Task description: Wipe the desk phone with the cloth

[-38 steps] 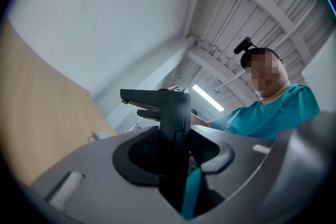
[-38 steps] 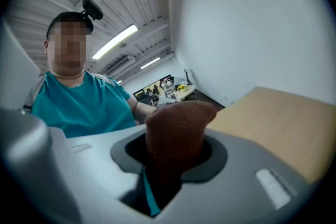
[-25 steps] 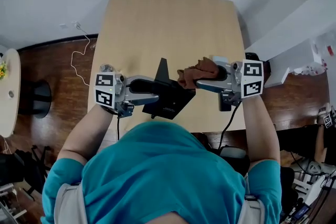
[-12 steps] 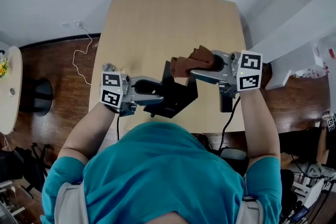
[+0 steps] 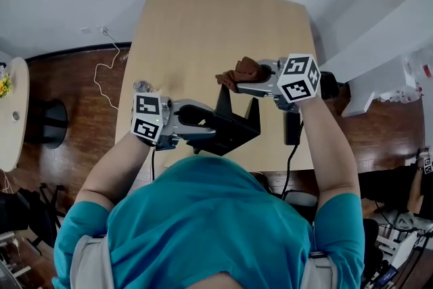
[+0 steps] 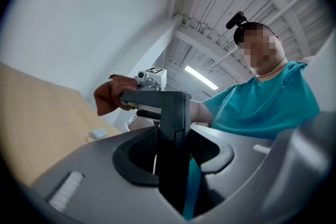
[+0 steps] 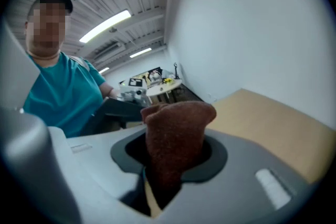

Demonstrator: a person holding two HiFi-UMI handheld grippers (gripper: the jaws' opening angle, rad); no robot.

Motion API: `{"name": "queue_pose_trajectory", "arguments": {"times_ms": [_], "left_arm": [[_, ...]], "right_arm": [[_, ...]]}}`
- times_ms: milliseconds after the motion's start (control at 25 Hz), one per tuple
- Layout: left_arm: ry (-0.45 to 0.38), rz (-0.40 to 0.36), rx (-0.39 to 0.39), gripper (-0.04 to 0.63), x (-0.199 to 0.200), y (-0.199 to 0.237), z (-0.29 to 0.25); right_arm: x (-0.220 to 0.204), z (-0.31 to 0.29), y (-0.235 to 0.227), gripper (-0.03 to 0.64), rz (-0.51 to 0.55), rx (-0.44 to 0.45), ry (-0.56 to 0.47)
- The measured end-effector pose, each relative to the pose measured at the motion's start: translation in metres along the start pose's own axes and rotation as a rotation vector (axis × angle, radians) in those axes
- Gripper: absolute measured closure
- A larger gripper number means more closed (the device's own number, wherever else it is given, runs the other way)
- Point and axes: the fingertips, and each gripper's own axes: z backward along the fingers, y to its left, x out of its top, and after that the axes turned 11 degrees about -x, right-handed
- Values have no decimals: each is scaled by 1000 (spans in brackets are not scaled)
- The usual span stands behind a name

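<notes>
While I watch from the head view, the left gripper [image 5: 208, 129] reaches in from 9 o'clock over the near edge of the tan wooden table [image 5: 216, 24], level with the tabletop. Its jaws are clamped on the desk phone [image 5: 237, 130]. The left gripper view confirms this: the left gripper [image 6: 173, 168] has a dark edge of the desk phone [image 6: 172, 118] standing upright between its pads. The phone is matte black and angular, a flat slab with a raised wedge. It is tipped so that two corners point toward 12 o'clock, and it sits at about 6 o'clock on the table, just ahead of my operator's teal shirt. I cannot tell whether its lower edge rests on the wood. At 12 o'clock from the phone's upper corner is the cloth [image 5: 238, 72], a rust-brown bunched wad that is either touching that corner or just beside it. The right gripper [image 5: 238, 86] comes in from 3 o'clock, angled slightly downward. In the right gripper view, the right gripper [image 7: 170, 181] pinches the cloth [image 7: 176, 134] firmly, and the fuzzy fabric bulges out past the jaws.
</notes>
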Motion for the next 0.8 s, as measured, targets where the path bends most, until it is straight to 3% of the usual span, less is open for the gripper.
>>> {"name": "queue_pose_trajectory", "arguments": {"times_ms": [80, 120, 280, 440, 520, 640, 800], "left_arm": [[-39, 4, 15, 410, 6, 4, 8], [-78, 16, 19, 410, 11, 6, 13], [-330, 86, -34, 410, 37, 8, 44], [-555, 132, -113, 410, 56, 8, 73], [-635, 155, -159, 410, 61, 10, 82], [-710, 172, -231, 410, 63, 9, 84], [-689, 182, -296, 408, 66, 3, 64]], "right_arm": [[-5, 3, -19, 480, -19, -77, -20], [1, 12, -26, 480, -42, -110, -84], [43, 79, -15, 480, -119, -193, -475], [71, 116, 28, 480, -68, -191, -711], [82, 114, 46, 480, -32, -158, -775], [90, 96, 61, 480, 26, -111, -789], [81, 80, 43, 480, 0, -131, -765]]}}
